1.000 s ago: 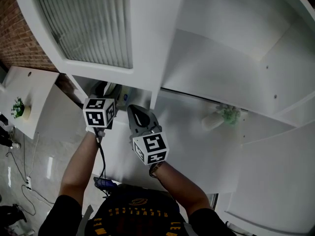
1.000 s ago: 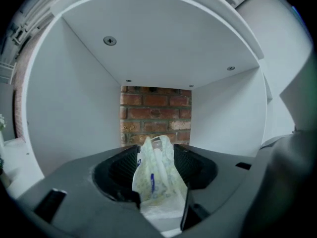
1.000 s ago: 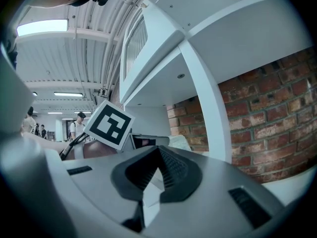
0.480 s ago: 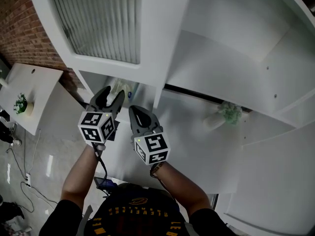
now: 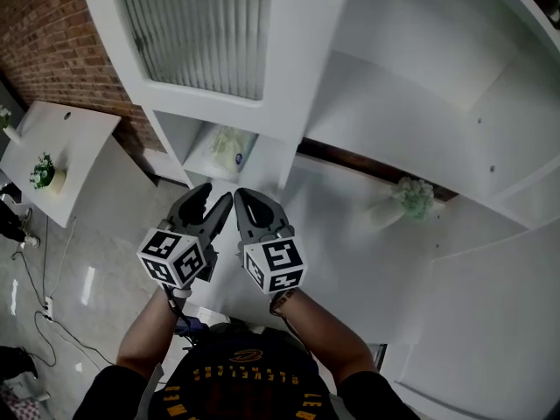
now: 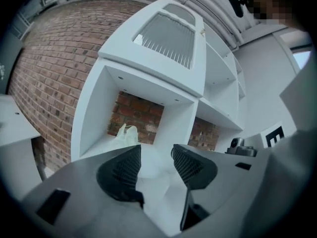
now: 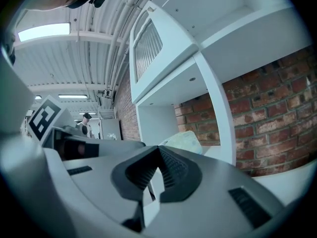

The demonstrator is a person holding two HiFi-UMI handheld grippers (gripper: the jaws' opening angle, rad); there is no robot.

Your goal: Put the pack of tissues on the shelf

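Observation:
The pack of tissues (image 5: pixel 226 151), pale with a soft plastic wrap, lies inside the low open compartment of the white shelf unit (image 5: pixel 289 103), against the brick back wall. It also shows in the left gripper view as the pack (image 6: pixel 126 134) and in the right gripper view as the pack (image 7: pixel 184 140). My left gripper (image 5: pixel 213 197) is open and empty, held in front of that compartment and apart from the pack. Close beside it, my right gripper (image 5: pixel 242 198) is shut with nothing between its fingers.
A small green plant in a white pot (image 5: pixel 404 199) stands on the neighbouring shelf board to the right. A ribbed panel (image 5: pixel 201 24) fronts the unit above the compartment. At far left is a white table (image 5: pixel 61 169) with a potted plant (image 5: pixel 41 171); cables lie on the floor.
My left gripper has drawn back out of the compartment toward me, open, and the tissue pack stays inside. The right gripper has hardly moved.

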